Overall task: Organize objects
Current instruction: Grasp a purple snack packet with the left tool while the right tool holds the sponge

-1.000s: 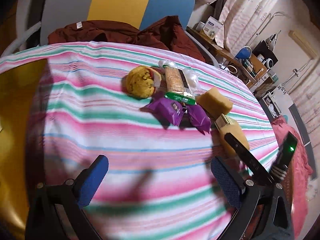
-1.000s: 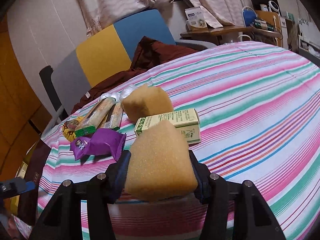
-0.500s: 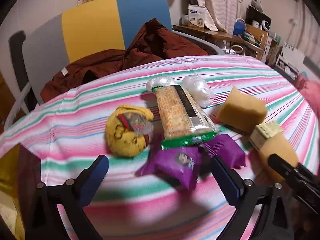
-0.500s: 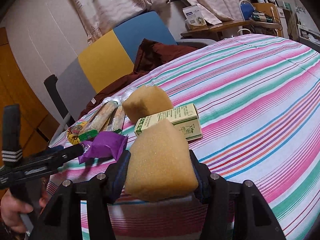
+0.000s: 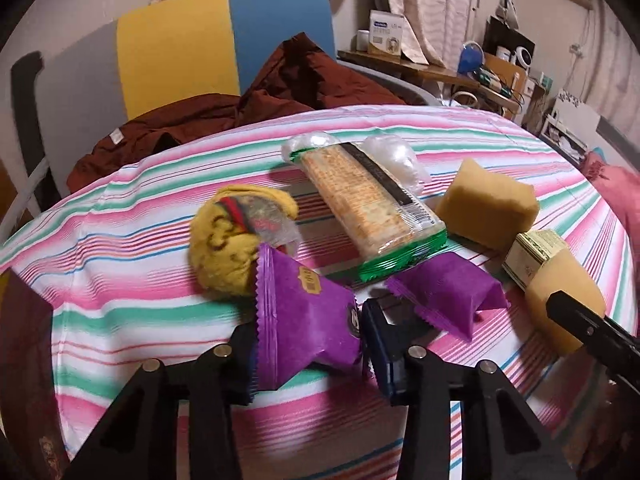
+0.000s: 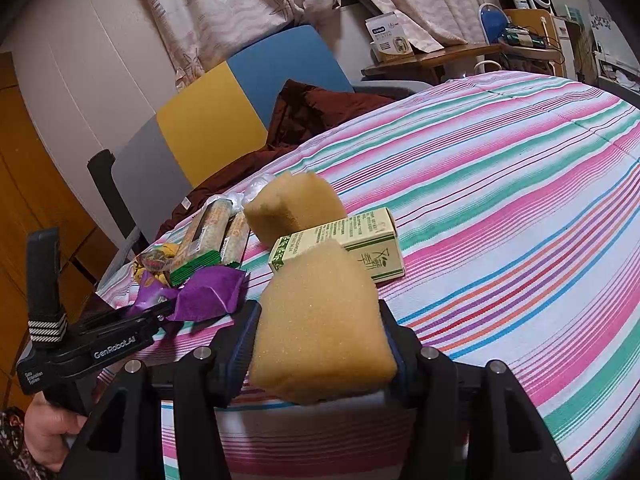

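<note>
Readable text, right wrist view: "GenRobot.AI" in white on the black body of my left gripper (image 6: 170, 307), lower left of frame. Below it, a smaller white line on the same body, seemingly "Data Acquisition System", only just legible.

Green box (image 6: 352, 246), centre of frame: large green Chinese characters on its pale side, plus lines of small print along the top face; I cannot make out either.

White carton (image 6: 390, 38) on the shelf, upper right: blue label, illegible.

Left wrist view: purple snack packet (image 5: 304, 320) carries a gold emblem and a round seal, both unreadable.
</note>
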